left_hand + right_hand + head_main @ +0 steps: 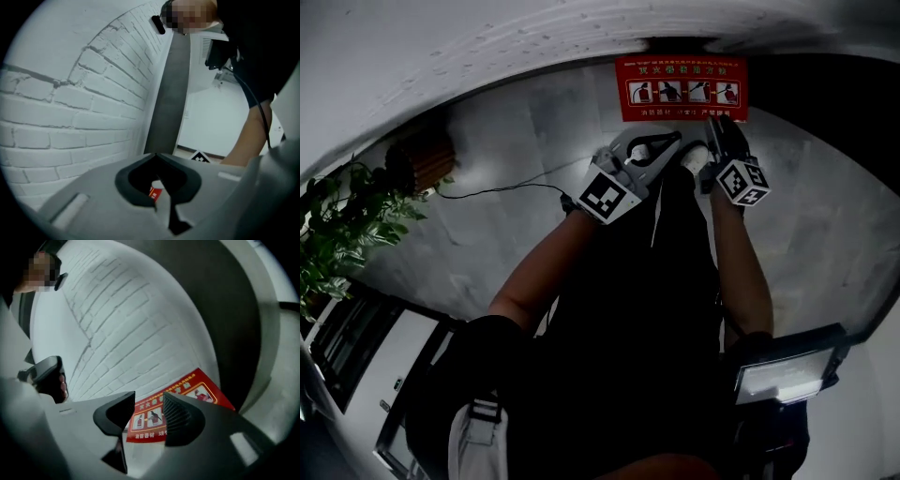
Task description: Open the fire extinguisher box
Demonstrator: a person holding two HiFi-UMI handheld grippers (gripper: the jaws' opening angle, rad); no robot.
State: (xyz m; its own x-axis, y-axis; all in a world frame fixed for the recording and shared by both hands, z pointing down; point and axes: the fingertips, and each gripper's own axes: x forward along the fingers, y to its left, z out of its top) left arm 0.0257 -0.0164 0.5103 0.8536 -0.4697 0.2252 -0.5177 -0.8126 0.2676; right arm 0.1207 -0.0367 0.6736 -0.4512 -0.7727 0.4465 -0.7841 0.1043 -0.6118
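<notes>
A red instruction sign (682, 87) with extinguisher pictograms hangs on the white brick wall (117, 324), and it shows again as the red sign (173, 408) in the right gripper view. No box door or handle is visible in any view. My left gripper (675, 141) reaches toward the sign's lower edge. Seen along its own jaws, the left gripper (156, 154) has its tips touching and holds nothing; a sliver of red shows through the gap behind them. My right gripper (717, 120) is beside it, just under the sign. The right gripper (149, 399) is open and empty, with the sign seen between its jaws.
A dark grey pillar (171, 93) runs beside the brick wall (70, 103). A potted plant (337, 234) stands at the left, and a thin black cable (506, 190) trails over the marble floor. A boxy lamp-like device (783, 370) hangs at my right hip.
</notes>
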